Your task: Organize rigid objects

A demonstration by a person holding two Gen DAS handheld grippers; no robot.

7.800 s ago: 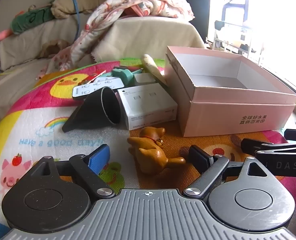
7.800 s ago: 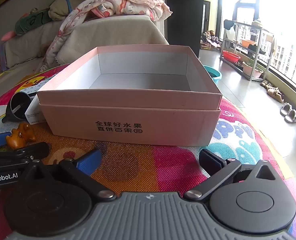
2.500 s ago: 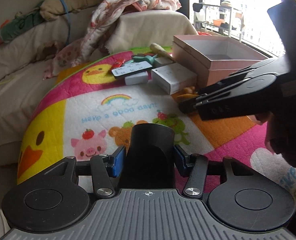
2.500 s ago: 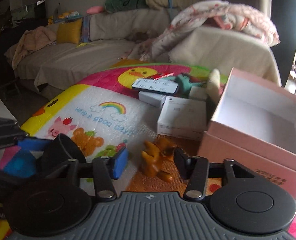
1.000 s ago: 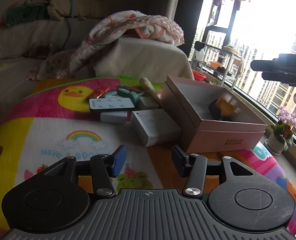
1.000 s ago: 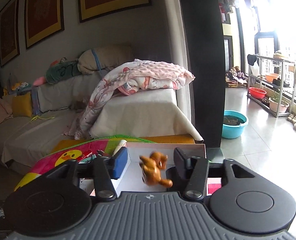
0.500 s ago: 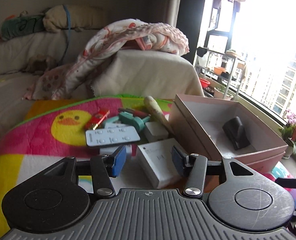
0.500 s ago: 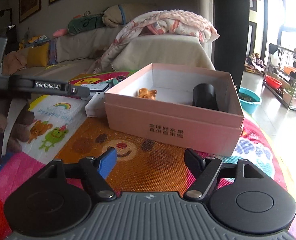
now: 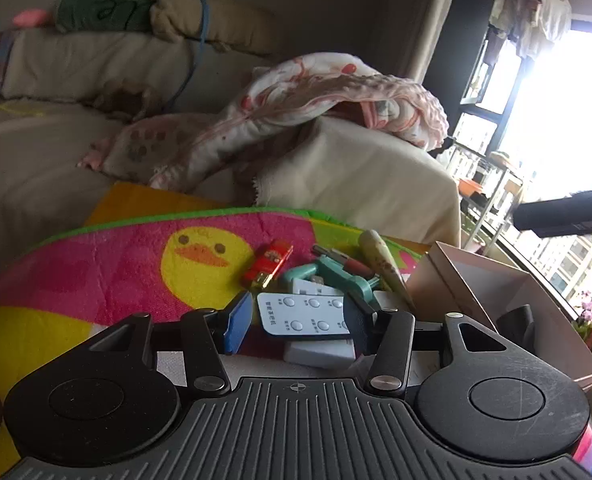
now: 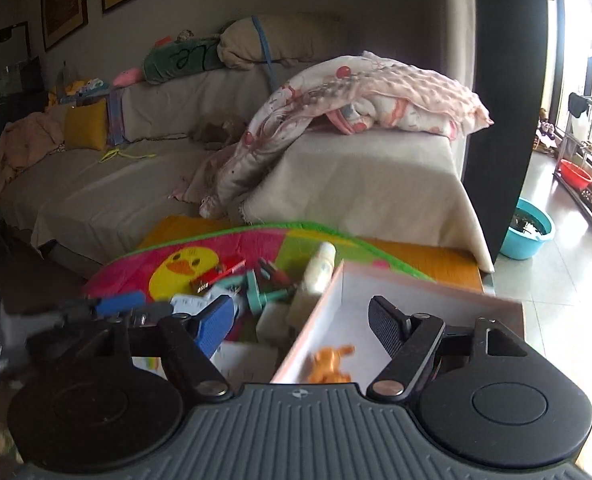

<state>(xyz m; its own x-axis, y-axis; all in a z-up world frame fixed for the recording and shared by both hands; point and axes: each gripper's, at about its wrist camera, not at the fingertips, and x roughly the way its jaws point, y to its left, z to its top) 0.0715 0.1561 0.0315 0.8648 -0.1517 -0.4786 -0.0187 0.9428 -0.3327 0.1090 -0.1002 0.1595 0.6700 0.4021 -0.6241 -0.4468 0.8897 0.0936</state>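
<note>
Left hand-held gripper (image 9: 298,326) w/ jaws spread either side of the white remote (image 9: 304,314) – not clamped, prob. lining up a grab – right hand-held gripper (image 10: 300,322) also unclenched, empty, over the pink box (image 10: 436,300), where the orange dog (image 10: 330,364) lies – beyond remote: red lighter (image 9: 267,262).

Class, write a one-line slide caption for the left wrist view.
Open left tongs frame a white remote amid clutter on the duck mat, pink box to the right.
</note>
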